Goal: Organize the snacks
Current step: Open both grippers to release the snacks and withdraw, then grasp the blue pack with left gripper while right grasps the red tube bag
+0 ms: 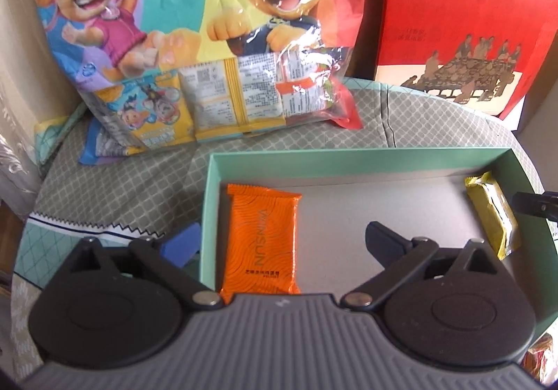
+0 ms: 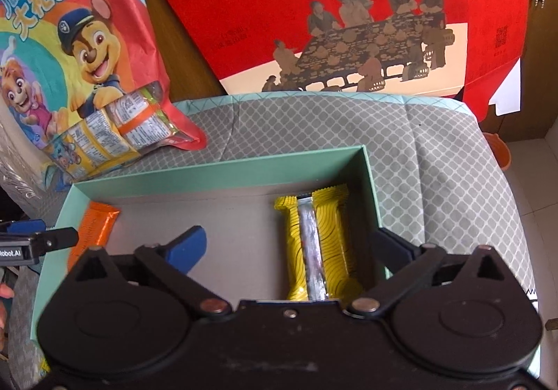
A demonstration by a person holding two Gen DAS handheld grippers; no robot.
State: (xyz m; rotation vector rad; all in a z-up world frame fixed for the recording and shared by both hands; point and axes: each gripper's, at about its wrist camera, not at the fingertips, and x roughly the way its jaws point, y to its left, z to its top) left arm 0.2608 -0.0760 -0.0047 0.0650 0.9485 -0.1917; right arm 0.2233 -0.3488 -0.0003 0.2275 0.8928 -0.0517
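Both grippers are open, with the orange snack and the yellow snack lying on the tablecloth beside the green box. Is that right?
Not quite. Both the left gripper and right gripper are open, but the orange snack and yellow snack lie inside the green box, at opposite ends. Both wrist views show this.

Inside the shallow mint-green cardboard box [image 2: 216, 170] lie two wrapped snack bars — one orange foil packet [image 1: 264, 243] and one yellow foil packet [image 2: 322, 243]; behind the box stand one cartoon-printed plastic snack bag [image 1: 195, 23] and one red paper gift bag [image 2: 331, 13]
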